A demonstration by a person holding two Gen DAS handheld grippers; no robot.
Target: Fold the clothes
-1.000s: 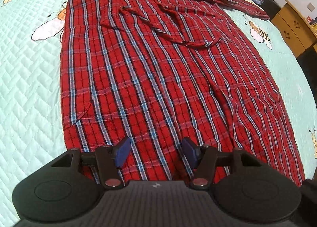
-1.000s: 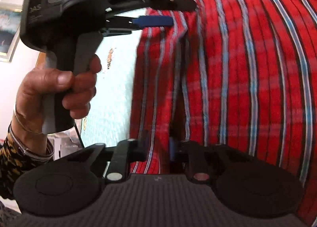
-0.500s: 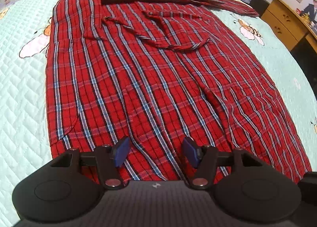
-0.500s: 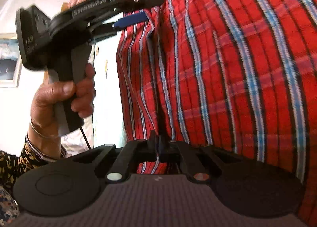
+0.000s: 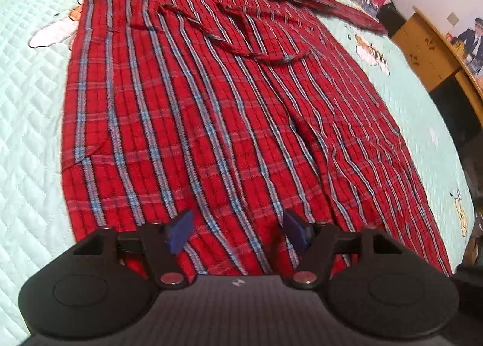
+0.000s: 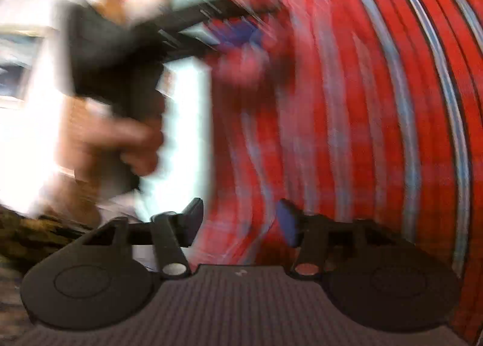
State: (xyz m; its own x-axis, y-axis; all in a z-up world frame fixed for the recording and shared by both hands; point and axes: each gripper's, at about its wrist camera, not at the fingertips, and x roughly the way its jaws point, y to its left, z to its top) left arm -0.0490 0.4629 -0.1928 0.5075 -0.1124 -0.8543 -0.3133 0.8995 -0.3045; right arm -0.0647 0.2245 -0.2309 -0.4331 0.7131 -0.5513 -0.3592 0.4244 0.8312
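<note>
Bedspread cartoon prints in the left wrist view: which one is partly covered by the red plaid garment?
The white-and-orange print at the garment's upper-left edge; the plaid overlaps its side. The prints on the right side of the bedspread lie fully uncovered, apart from the cloth.

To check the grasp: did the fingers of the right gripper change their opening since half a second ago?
Yes. The right gripper fingers, then shut together at the red plaid cotton garment's edge, now stand apart, with cloth showing between them.
</note>
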